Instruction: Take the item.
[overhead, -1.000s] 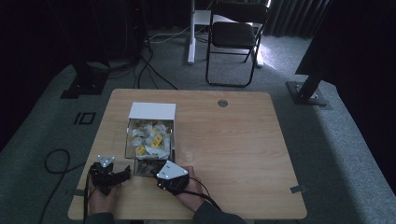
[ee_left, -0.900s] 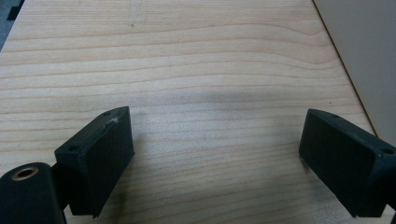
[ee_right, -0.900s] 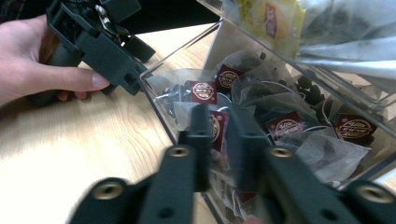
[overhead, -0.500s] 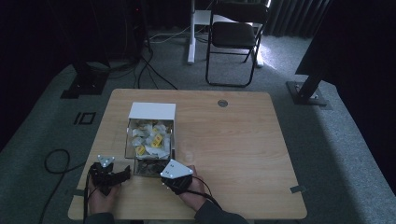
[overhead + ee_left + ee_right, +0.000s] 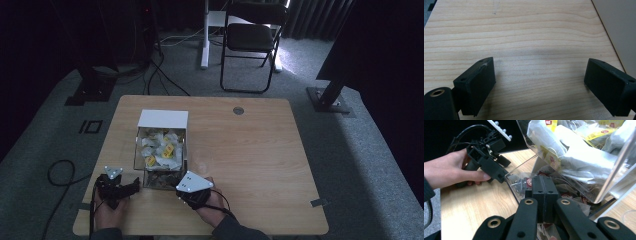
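Observation:
A clear plastic box (image 5: 138,150) with a white lid (image 5: 163,119) stands at the table's left centre. White and yellow tea bags (image 5: 160,148) fill its upper part, and darker packets (image 5: 161,180) lie in its low front tray. My right gripper (image 5: 186,186) is at the tray's front right corner. In the right gripper view, the right gripper (image 5: 543,191) is shut, jaws pressed together just before the red-labelled packets (image 5: 528,181); nothing shows between them. My left gripper (image 5: 125,186) lies left of the tray. Seen from its own camera, the left gripper (image 5: 537,80) is open over bare wood.
The wooden table (image 5: 260,150) has a round cable hole (image 5: 238,110) at the back. A folding chair (image 5: 252,40) and stand bases sit on the carpet beyond. A pale wall of the box (image 5: 621,30) edges the left gripper view. A hand (image 5: 449,170) holds the left gripper (image 5: 486,157).
My right gripper has edged slightly to the right along the box's front. The left gripper has stayed put.

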